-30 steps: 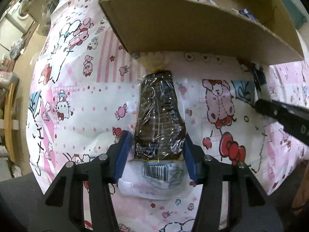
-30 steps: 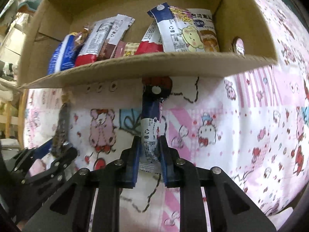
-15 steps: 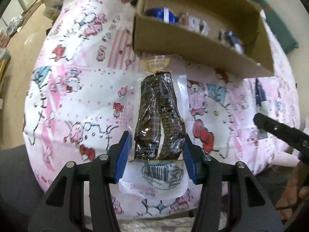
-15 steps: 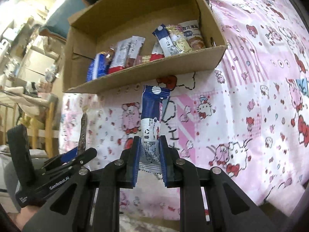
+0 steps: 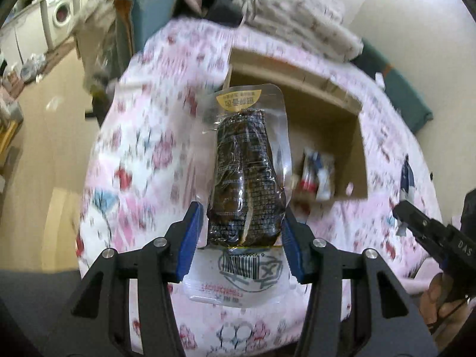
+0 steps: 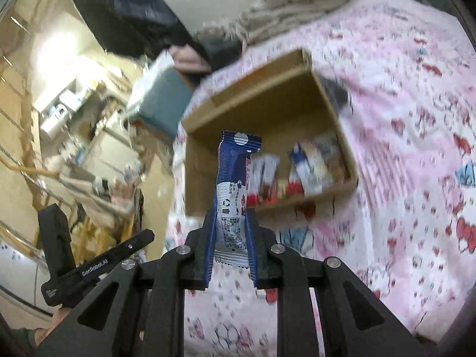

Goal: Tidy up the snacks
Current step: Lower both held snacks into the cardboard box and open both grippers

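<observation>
My left gripper (image 5: 242,223) is shut on a clear packet with a dark brown snack (image 5: 245,178) and holds it up in the air in front of the open cardboard box (image 5: 324,104). My right gripper (image 6: 230,229) is shut on a blue and white snack packet (image 6: 232,190), held upright above the pink cloth, in front of the same box (image 6: 267,104). Several wrapped snacks (image 6: 297,175) lie in the box along its near wall. The right gripper also shows at the right edge of the left wrist view (image 5: 428,232).
A pink cartoon-print cloth (image 5: 142,163) covers the surface under the box. Folded fabric and a teal cushion (image 5: 297,15) lie behind the box. A floor with a washing machine (image 5: 62,17) lies to the left. The other gripper's body (image 6: 89,264) shows at lower left.
Both grippers have risen and pulled back with their packets. The box now shows from above, with its inside open to view. The views are motion-blurred.
</observation>
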Action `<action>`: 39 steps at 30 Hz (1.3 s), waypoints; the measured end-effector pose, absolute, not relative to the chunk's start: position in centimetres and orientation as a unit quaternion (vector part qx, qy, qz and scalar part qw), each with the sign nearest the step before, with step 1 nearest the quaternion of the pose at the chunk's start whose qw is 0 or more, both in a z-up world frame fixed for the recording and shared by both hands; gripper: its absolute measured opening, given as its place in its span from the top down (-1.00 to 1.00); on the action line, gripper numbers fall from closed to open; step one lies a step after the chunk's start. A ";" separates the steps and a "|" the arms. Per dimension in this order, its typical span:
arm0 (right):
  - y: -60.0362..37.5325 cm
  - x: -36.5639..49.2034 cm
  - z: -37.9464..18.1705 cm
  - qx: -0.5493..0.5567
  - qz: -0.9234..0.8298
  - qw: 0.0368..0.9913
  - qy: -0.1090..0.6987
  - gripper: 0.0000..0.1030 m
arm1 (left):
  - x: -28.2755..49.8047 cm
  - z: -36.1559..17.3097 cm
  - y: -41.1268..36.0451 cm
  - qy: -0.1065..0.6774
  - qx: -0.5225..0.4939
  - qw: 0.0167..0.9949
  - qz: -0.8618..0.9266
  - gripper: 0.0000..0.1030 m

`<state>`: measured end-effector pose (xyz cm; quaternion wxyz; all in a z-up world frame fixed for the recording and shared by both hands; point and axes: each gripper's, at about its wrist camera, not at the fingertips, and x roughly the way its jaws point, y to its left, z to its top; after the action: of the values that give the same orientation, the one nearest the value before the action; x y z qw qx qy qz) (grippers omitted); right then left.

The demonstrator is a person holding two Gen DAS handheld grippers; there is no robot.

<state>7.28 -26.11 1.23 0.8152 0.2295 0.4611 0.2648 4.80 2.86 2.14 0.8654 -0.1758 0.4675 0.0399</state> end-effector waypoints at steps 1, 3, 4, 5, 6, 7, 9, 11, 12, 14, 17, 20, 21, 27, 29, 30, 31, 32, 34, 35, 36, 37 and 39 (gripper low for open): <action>-26.4 7.6 1.6 0.235 0.264 0.819 0.452 0.61 | 5.5 2.6 2.9 0.462 -0.175 0.869 0.038 0.09; -26.4 8.5 2.0 0.237 0.261 0.824 0.444 0.61 | 7.1 3.7 2.9 0.450 -0.167 0.876 0.034 0.09; -26.1 9.0 2.0 0.238 0.258 0.825 0.442 0.61 | 7.9 3.9 2.6 0.447 -0.164 0.879 0.033 0.08; -26.2 9.7 2.0 0.240 0.254 0.827 0.441 0.61 | 8.6 4.2 2.5 0.443 -0.161 0.881 0.031 0.08; -26.3 10.2 2.0 0.240 0.251 0.827 0.442 0.61 | 9.5 4.3 2.3 0.441 -0.157 0.883 0.029 0.08; -26.2 10.6 2.0 0.239 0.249 0.828 0.443 0.61 | 10.2 4.4 2.2 0.439 -0.154 0.885 0.027 0.08; -26.3 11.9 2.1 0.234 0.242 0.831 0.444 0.61 | 11.8 4.4 1.9 0.438 -0.148 0.886 0.024 0.08; -26.3 12.7 2.1 0.229 0.237 0.833 0.445 0.61 | 12.9 4.1 1.5 0.440 -0.144 0.886 0.019 0.08; -26.3 13.2 2.1 0.229 0.234 0.834 0.444 0.61 | 13.4 3.9 1.3 0.441 -0.141 0.886 0.017 0.08; -26.1 14.0 1.8 0.225 0.230 0.835 0.446 0.61 | 14.6 3.5 0.8 0.444 -0.135 0.886 0.013 0.08; -25.8 15.7 1.1 0.214 0.220 0.839 0.450 0.61 | 16.3 2.6 0.0 0.450 -0.124 0.884 0.007 0.08; -25.9 16.8 -0.2 0.221 0.211 0.835 0.457 0.61 | 17.5 1.3 -0.5 0.455 -0.125 0.882 -0.004 0.08; -26.0 17.1 -0.9 0.226 0.208 0.833 0.460 0.61 | 17.9 0.7 -0.7 0.457 -0.124 0.881 -0.008 0.07; -25.6 17.6 -4.0 0.231 0.195 0.817 0.491 0.61 | 19.0 -1.9 -1.3 0.457 -0.107 0.883 -0.015 0.07; -25.3 17.7 -4.8 0.224 0.190 0.815 0.499 0.61 | 19.1 -2.7 -1.4 0.454 -0.106 0.884 -0.026 0.07; -25.3 17.8 -5.1 0.225 0.188 0.813 0.503 0.60 | 19.3 -3.1 -1.5 0.456 -0.106 0.883 -0.028 0.06; -25.2 18.0 -5.5 0.227 0.186 0.809 0.509 0.60 | 19.3 -3.3 -1.4 0.457 -0.107 0.882 -0.029 0.06; -25.2 18.1 -5.7 0.226 0.184 0.807 0.513 0.60 | 19.4 -3.6 -1.3 0.459 -0.112 0.881 -0.030 0.06; -24.8 18.4 -6.3 0.220 0.183 0.803 0.523 0.60 | 19.6 -3.8 -1.0 0.461 -0.117 0.879 -0.028 0.06; -24.6 18.5 -6.5 0.216 0.181 0.803 0.526 0.60 | 19.7 -3.9 -0.9 0.461 -0.119 0.879 -0.026 0.06; -24.5 18.5 -6.6 0.212 0.179 0.803 0.528 0.60 | 19.8 -3.9 -0.7 0.460 -0.120 0.879 -0.024 0.05; -24.4 18.6 -6.7 0.214 0.180 0.802 0.528 0.59 | 19.9 -3.9 -0.6 0.459 -0.121 0.880 -0.022 0.05; -24.2 18.6 -6.9 0.217 0.183 0.799 0.530 0.54 | 20.0 -4.1 -0.4 0.458 -0.120 0.880 -0.021 0.05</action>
<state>18.62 -24.19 -6.85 0.7995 0.2169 0.5296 0.1826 20.04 -0.40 -4.07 0.8805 -0.1204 0.4581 -0.0205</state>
